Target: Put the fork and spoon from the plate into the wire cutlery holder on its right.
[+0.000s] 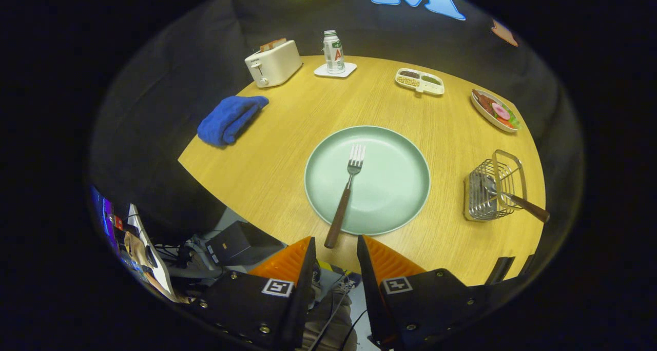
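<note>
A: Fork [347, 194] on the green plate [400, 197], tines away, brown handle poking over the near rim toward the gripper [335, 244]. Handy for a pinch there, probably.

B: Agreed. Fingers apart, nothing between them, just short of that handle tip, hanging off the near edge of the wooden table [287, 135].

A: Spoon [513, 198] already in the wire cutlery holder [490, 189], right of the plate (bowl down in the basket, handle leaning out over the rim). Half done, then.

B: Looks so. Fork left to go. Holder well apart from the plate, so a lift and a carry rightward needed.

A: Blue cloth [229, 119], toaster [273, 62], bottle [333, 52] and the two snack dishes far back, out of the path.
</note>
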